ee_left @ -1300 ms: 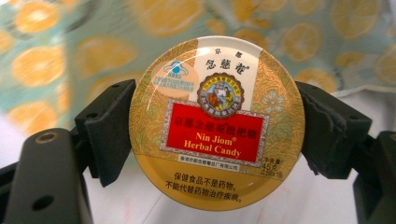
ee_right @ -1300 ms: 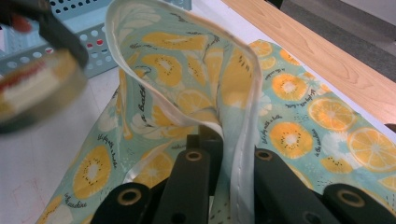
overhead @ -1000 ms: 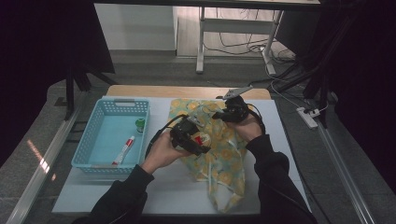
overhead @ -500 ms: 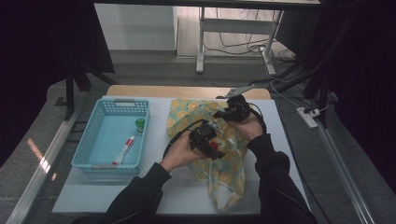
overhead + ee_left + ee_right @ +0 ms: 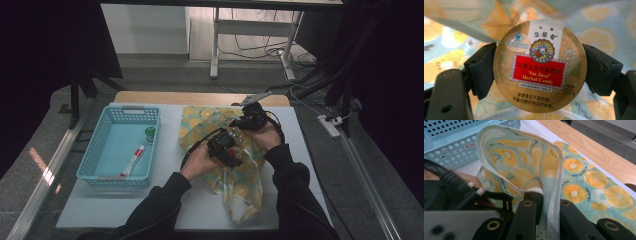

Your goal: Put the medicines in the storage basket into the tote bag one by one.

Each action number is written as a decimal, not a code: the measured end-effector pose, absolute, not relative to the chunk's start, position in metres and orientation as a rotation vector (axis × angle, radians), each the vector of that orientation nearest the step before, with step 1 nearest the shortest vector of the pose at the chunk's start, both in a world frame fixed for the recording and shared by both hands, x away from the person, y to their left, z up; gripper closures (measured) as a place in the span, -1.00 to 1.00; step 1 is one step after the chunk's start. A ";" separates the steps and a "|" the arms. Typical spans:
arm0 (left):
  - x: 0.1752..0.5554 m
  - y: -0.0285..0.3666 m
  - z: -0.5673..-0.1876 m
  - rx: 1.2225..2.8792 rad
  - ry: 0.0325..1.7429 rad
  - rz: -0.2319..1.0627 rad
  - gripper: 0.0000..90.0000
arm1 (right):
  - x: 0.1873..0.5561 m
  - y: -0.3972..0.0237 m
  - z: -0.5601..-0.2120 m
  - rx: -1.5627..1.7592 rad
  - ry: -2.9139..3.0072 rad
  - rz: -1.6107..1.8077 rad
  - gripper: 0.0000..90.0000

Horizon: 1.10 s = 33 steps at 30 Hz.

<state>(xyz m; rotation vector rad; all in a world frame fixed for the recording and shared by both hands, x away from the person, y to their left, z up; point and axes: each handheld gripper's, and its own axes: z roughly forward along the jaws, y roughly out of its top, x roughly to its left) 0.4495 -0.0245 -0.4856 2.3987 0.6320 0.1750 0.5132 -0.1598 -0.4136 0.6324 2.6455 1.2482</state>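
A round gold tin of herbal candy point(image 5: 540, 66) with a red label sits between the jaws of my left gripper point(image 5: 540, 72), which is shut on its sides. In the high view the left gripper point(image 5: 227, 147) hovers over a cloth bag point(image 5: 240, 185) printed with orange slices. My right gripper point(image 5: 547, 202) is shut on the bag's white-edged rim point(image 5: 554, 182) and holds the fabric point(image 5: 524, 157) up as an arch. From above, the right gripper point(image 5: 250, 120) is just behind the left one. The bag's fabric point(image 5: 599, 32) lies close behind the tin.
A light blue plastic basket point(image 5: 114, 179) stands left of the bag, holding a red and white tube point(image 5: 132, 161) and a small green item point(image 5: 149, 132). Its perforated wall point(image 5: 449, 152) is near the bag. The white mat point(image 5: 100, 210) covers the table, with a wooden edge point(image 5: 200, 97) behind.
My left hand has moved right and down with the tin, from beside the basket to the lifted mouth of the bag. The right gripper has kept still on the fabric.
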 end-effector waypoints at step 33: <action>0.429 0.005 -0.462 2.254 0.614 0.117 -0.83 | 0.524 -0.168 -0.420 0.731 2.658 1.261 1.00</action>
